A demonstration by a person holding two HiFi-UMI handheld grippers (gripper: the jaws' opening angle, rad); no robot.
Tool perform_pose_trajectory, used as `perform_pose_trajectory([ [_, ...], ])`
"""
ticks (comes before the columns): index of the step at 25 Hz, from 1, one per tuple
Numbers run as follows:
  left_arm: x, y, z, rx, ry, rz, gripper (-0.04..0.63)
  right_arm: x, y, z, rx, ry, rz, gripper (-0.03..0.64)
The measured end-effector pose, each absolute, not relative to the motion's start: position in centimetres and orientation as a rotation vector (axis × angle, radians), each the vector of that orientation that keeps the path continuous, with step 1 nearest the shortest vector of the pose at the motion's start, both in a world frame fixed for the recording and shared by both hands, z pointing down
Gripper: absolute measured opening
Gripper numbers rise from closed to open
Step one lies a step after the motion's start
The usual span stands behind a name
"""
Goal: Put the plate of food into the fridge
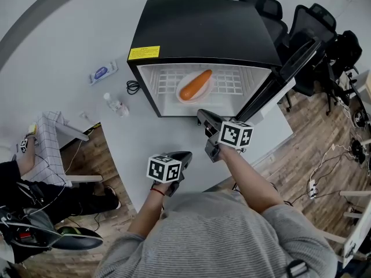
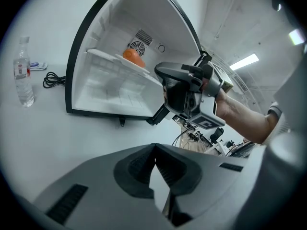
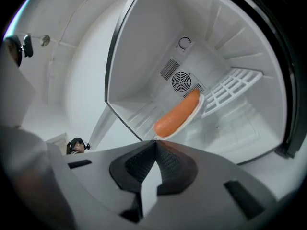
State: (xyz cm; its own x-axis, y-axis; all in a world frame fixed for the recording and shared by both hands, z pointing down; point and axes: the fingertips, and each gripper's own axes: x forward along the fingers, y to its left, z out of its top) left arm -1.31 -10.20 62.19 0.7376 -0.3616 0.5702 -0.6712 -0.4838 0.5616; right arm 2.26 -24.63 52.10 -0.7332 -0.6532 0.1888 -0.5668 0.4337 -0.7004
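A black mini fridge (image 1: 203, 28) stands on the white table with its door (image 1: 284, 74) swung open to the right. Inside, on the wire shelf (image 3: 230, 90), lies a white plate (image 1: 184, 99) with an orange sausage-shaped food (image 1: 196, 84) on it, also seen as the plate (image 3: 197, 110) and the food (image 3: 178, 114). My right gripper (image 1: 203, 116) hovers just in front of the fridge opening, shut and empty; its tips (image 3: 156, 144) point at the plate. My left gripper (image 1: 184, 155) is lower and nearer to me, shut and empty, tips (image 2: 154, 147) meeting.
A water bottle (image 1: 116, 104), a black cable (image 1: 133, 87) and a pack of wipes (image 1: 103, 72) lie on the table left of the fridge. Office chairs (image 1: 301, 22) stand behind the door. A person's legs (image 1: 35, 196) show at the lower left.
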Motion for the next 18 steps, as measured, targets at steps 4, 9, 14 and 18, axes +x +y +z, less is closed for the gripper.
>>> perform_pose_trajectory([
  [4,-1.5,-10.4,62.0,2.121,-0.789,0.484,0.011,2.3,-23.5,50.9,-1.049,2.668,-1.071,0.013],
  [9,-1.4,-10.4,62.0,2.121,-0.797,0.485,0.011,2.0,-22.7,50.2,-1.043,2.779,-0.946,0.013],
  [14,-1.4,-10.5,61.8,2.123,-0.805,0.479,0.011,1.9,-22.3,49.8,-1.058,2.876,-0.806,0.014],
  [18,-1.5,-10.4,61.8,2.120,-0.812,0.481,0.011,1.8,-22.0,50.0,-1.112,3.047,-0.569,0.014],
])
